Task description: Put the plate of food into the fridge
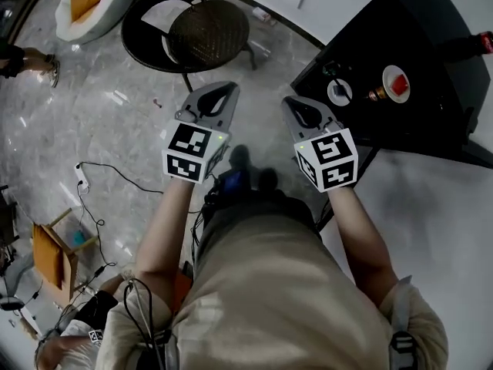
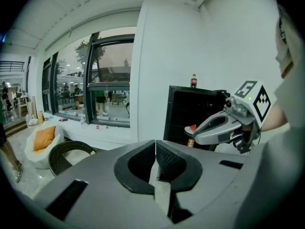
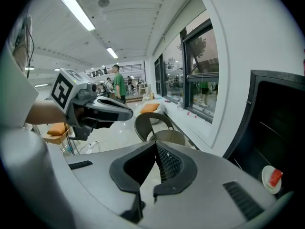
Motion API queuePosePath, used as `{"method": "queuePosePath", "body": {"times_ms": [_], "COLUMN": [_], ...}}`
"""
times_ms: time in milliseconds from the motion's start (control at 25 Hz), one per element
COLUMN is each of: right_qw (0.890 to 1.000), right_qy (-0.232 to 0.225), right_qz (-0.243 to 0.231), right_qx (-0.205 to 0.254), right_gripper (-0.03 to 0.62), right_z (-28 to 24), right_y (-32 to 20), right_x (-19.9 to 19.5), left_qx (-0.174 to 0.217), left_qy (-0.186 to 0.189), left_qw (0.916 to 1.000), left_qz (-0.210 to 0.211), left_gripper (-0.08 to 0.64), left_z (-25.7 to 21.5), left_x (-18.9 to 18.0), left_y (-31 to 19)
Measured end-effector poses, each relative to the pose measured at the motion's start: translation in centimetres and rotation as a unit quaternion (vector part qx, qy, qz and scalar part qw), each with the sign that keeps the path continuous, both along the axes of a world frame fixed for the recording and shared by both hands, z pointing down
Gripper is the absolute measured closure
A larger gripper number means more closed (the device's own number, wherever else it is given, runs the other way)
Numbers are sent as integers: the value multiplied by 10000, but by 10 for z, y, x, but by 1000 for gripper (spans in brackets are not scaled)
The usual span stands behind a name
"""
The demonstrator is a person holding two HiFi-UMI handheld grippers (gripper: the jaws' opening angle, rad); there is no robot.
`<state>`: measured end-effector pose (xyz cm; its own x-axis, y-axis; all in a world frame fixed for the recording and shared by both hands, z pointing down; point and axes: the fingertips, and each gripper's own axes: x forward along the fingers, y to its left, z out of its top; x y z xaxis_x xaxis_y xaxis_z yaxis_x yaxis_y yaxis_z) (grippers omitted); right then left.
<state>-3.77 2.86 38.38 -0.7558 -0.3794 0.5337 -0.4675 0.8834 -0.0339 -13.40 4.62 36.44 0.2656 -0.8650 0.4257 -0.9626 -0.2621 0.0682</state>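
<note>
Black table [image 1: 435,29] stands at right, with a round chair [image 1: 208,33] ahead at left. Left gripper [image 1: 218,92] and right gripper [image 1: 300,108] are held out side by side, the jaws of each pressed together with nothing between them. The plate [image 1: 396,83] of red food rests on the table, just right of the right gripper and not touching it.

Bare floor [image 1: 283,56] between round chair [image 1: 208,33] and black fridge [image 1: 431,29].
</note>
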Motion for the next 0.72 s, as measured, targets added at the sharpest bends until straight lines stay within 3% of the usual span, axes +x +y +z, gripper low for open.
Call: {"method": "queuePosePath", "body": {"times_ms": [200,400,720], "right_qw": [9999,9992,9977], "right_qy": [-118,-263,-51], "right_qz": [-5,-258,-574], "right_qx": [50,124,-344], "right_gripper": [569,570,569], "right_z": [-10,-24,-10], "right_y": [7,21,82], "right_x": [24,24,49], "left_qx": [190,340,-17], "left_qy": [-241,-387,-185], "left_qw": [9995,9987,9998], "left_qz": [116,56,120], "left_gripper": [546,546,546], "left_z": [-22,-41,-26], "left_x": [29,37,74], "left_y": [5,18,69]}}
